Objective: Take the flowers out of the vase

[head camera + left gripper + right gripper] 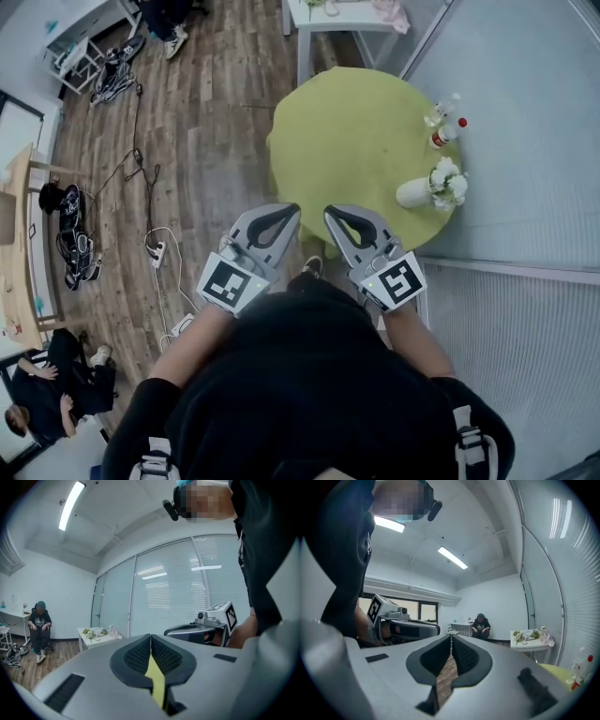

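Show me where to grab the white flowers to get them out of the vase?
Probably low on the flowers, under the blooms, where they leave the vase. Come from the near side of the green table: bottles stand beyond, and blooms look crushable.

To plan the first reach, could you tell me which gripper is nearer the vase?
Right. The right gripper hovers by the table's near edge, with the vase ahead to its right; the left gripper is alongside, farther left of the vase.
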Demonstrator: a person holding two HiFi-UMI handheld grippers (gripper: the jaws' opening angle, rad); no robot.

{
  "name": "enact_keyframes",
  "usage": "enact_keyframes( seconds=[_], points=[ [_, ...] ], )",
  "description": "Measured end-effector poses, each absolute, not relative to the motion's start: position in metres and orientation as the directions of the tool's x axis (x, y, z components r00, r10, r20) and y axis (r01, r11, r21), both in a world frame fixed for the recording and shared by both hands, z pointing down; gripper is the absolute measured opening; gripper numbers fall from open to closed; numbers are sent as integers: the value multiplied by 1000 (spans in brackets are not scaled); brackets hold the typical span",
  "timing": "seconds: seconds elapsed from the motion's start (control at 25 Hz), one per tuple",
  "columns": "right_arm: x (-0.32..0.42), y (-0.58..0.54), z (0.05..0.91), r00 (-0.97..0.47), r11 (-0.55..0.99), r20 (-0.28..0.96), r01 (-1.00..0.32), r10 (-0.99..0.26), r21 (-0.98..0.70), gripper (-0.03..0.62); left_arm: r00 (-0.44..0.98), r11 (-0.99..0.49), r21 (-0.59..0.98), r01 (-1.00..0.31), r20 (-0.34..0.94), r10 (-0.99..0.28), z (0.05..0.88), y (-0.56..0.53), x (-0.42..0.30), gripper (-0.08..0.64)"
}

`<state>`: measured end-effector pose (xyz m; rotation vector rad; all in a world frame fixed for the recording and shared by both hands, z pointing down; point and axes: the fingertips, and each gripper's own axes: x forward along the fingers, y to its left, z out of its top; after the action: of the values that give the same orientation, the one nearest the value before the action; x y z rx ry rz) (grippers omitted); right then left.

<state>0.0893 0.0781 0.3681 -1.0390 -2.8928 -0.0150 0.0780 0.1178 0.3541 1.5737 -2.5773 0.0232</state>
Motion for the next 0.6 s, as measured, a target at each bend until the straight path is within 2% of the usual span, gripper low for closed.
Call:
enact_keyframes(
  seconds=[0.28, 0.6],
  points=[
    [61, 38, 366, -791, 794, 75, 608, 607, -1, 19, -416, 421, 44, -906, 91, -905, 352, 74, 44, 14],
    [24, 4, 379, -854, 858, 97, 513, 511, -9, 20, -328, 334, 56, -941, 96, -940, 365, 44, 1, 15]
  ],
)
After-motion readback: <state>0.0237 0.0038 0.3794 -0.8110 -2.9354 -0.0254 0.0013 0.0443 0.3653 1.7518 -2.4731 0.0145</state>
